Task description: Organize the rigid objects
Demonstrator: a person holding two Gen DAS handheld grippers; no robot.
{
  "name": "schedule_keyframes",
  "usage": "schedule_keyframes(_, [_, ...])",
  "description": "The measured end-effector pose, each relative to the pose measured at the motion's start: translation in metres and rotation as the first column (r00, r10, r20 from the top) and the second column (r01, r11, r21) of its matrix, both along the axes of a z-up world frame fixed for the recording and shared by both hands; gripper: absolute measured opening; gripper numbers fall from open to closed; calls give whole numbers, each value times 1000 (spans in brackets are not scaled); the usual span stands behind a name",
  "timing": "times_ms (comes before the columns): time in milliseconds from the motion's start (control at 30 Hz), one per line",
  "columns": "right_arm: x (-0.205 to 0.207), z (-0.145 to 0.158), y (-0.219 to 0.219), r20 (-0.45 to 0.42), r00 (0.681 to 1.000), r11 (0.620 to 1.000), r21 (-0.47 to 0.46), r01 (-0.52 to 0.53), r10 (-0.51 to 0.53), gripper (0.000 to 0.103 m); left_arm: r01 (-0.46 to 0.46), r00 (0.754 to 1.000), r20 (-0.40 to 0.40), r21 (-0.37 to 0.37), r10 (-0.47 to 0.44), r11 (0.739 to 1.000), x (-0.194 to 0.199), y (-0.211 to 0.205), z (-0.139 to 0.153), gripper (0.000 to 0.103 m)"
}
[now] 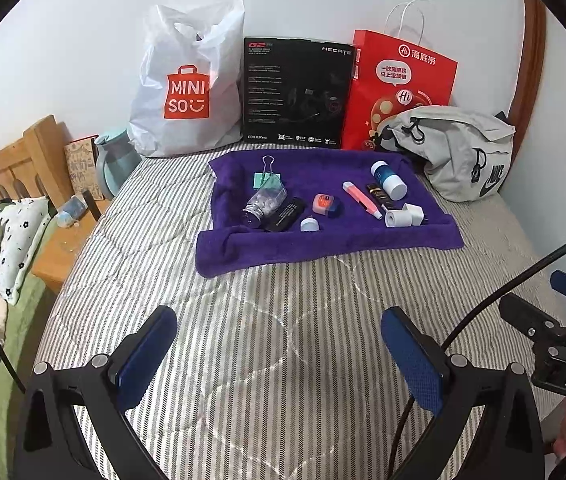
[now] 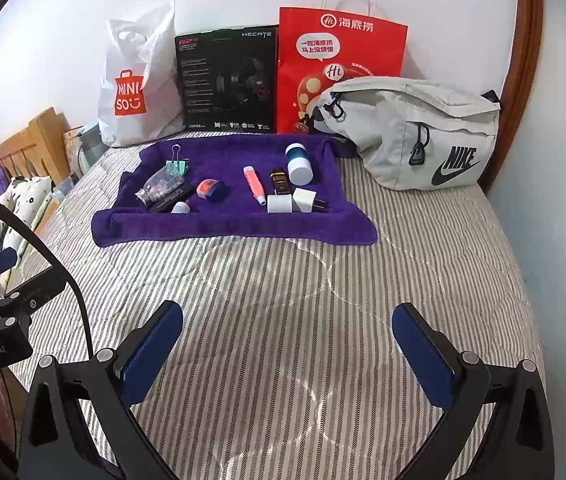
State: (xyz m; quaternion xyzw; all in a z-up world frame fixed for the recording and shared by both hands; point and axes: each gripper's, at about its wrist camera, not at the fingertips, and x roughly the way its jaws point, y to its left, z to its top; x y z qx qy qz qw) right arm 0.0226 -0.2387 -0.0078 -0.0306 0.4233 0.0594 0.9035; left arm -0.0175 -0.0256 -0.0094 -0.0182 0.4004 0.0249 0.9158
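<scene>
**Both tongs spread above a striped quilt**

Left gripper (image 1: 279,354) hangs released over the striped quilt (image 1: 283,320), its blue pads wide apart and holding nothing; the right gripper (image 2: 287,350) hangs the same way, jaws spread and empty. Each shows at the edge of the other's view, one housing reading "DAS", the other "GenRobot.AI".

Along the wall at the far side, from the left: a white plastic bag (image 1: 187,80) with an orange "MINISO" logo, a black box (image 1: 297,92) marked "G2", "HECATE" and "EDIFIER", a red paper bag (image 1: 399,88) with white Chinese characters and a "Hi" emblem, and a grey "NIKE" waist bag (image 1: 455,152) lying on the quilt.

Well ahead of both grippers lies a purple towel (image 1: 323,240), and the small items rest on it. From the left:
- a mint binder clip (image 1: 267,178) with a wire handle
- a clear bottle (image 1: 265,204) on its side, touching the clip
- a flat black case (image 1: 285,215) just beside the bottle
- a small white cap (image 1: 309,224)
- an orange and blue tape dispenser (image 1: 326,204)
- a pink pen (image 1: 361,199) lying slantwise
- a dark tube (image 1: 379,191) with gold print too small to read
- a white and blue jar (image 1: 389,180) on its side
- two white charger plugs (image 1: 405,215) touching each other at the towel's near right
</scene>
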Motion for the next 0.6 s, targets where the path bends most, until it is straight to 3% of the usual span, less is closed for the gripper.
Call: schedule_keyframes(600, [-2,-1,-3,-5,1000,1000,-10,18,-18,103,-36,999,-8,-10,36,999,-4,16,2,103])
